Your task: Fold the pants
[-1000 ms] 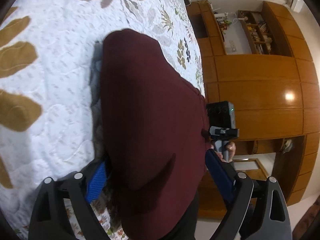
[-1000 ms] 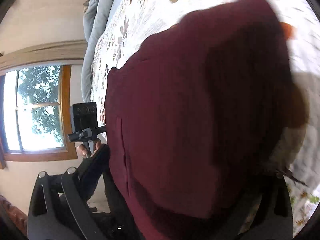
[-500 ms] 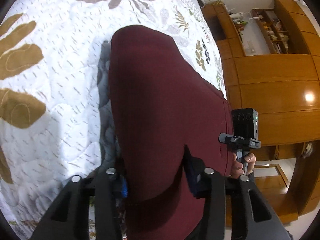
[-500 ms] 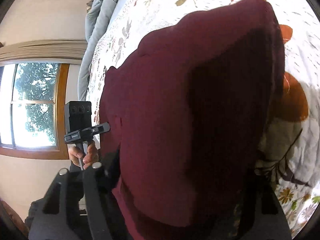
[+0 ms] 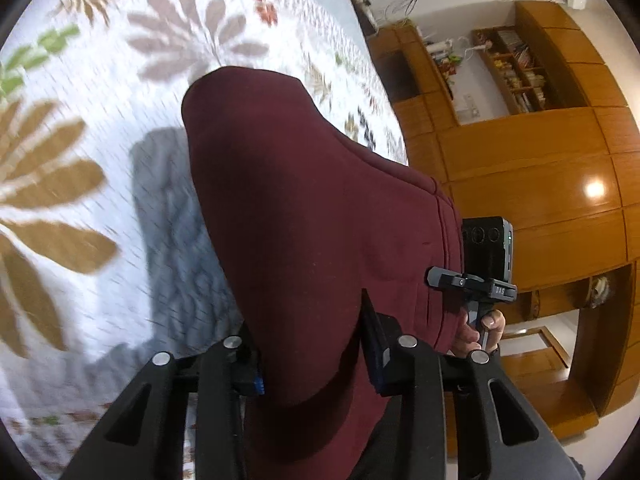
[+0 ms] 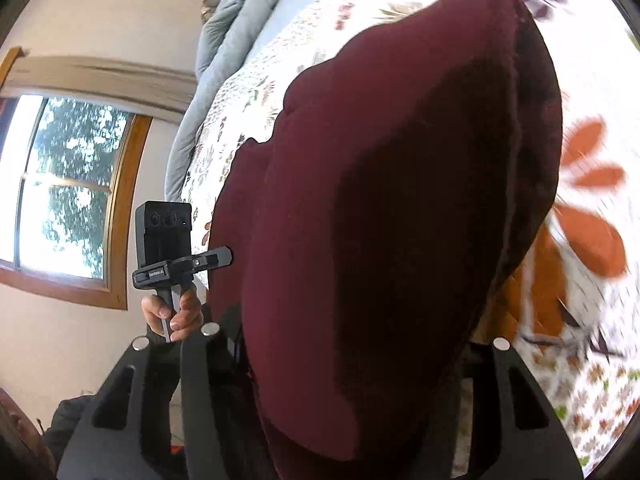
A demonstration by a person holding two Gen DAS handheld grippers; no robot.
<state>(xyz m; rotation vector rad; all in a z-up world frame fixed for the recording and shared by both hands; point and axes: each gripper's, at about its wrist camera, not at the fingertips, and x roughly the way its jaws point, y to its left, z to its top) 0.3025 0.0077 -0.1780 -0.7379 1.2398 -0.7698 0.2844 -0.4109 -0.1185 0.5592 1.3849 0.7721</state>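
Note:
The maroon pants (image 5: 304, 220) hang in a broad fold, lifted above the floral quilt; they also fill the right wrist view (image 6: 400, 220). My left gripper (image 5: 316, 356) is shut on the near edge of the pants, which drape over its jaws. My right gripper (image 6: 352, 360) is shut on the other near edge; the cloth hides its fingertips. Each view shows the other gripper's handle and the hand holding it: the right one (image 5: 486, 280), the left one (image 6: 168, 256).
The white floral quilt (image 5: 100, 160) covers the bed under the pants. A grey blanket (image 6: 224, 40) lies along the far side of the bed. A wooden wardrobe wall (image 5: 540, 200) stands beyond the bed; a window (image 6: 60, 188) is on the other side.
Both grippers have closed on the near edge of the pants, then lifted it up off the quilt. The fold now hangs higher and the shadow under it is wider.

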